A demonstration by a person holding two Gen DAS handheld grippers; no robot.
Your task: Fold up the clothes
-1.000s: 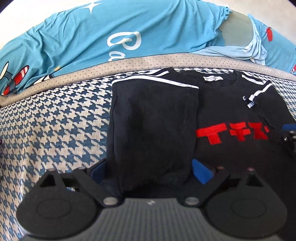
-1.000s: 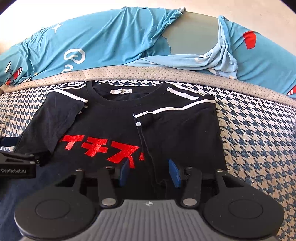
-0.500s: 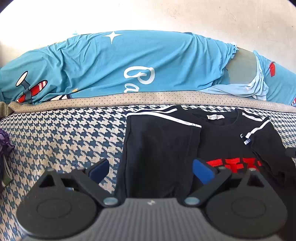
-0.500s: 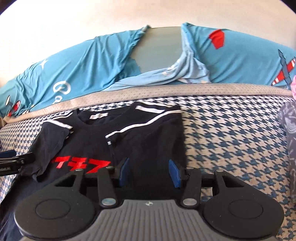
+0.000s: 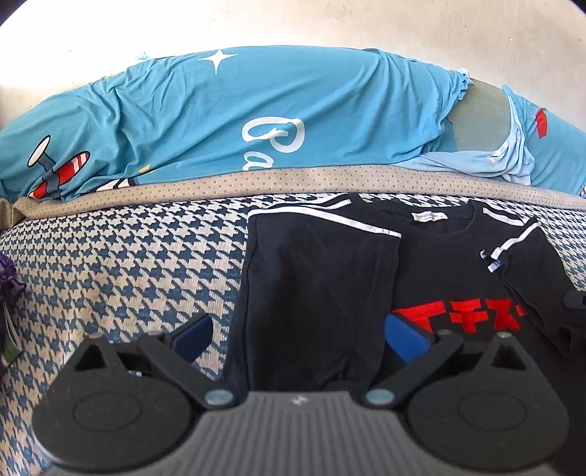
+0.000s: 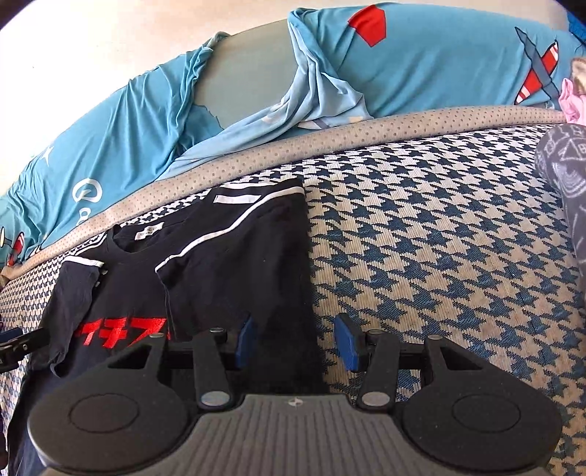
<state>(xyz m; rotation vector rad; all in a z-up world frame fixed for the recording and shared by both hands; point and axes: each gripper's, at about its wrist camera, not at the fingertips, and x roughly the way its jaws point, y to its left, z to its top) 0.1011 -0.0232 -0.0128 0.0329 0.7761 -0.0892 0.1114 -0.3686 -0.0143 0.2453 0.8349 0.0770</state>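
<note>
Both tools spread, empty | left view (image 5: 296, 337): purple cloth (image 5: 9, 278) | right view (image 6: 293, 338): grey garment (image 6: 564, 164)

Black short-sleeved T-shirt (image 5: 439, 263) with white stripes along shoulders and sleeves, red block characters across chest, small white neck label. Blue-and-cream houndstooth woven cover (image 6: 439, 238) under it. Grey-beige band with small dark dots (image 5: 256, 183) along the cover's far edge. Bright turquoise bedding (image 5: 219, 121) behind, printed with white star, white script lettering, red-and-white striped planes; paler blue fabric bunched against a grey-green panel (image 6: 249, 73). Off-white wall (image 5: 293, 25). Both grippers black with grey ribbed bodies and blue finger pads (image 6: 346, 342). Dark grey garment with white geometric print (image 6: 564, 164) at the right edge; pink cloth (image 6: 571, 102) above it. Purple fabric (image 5: 9, 278) at the left edge.
</note>
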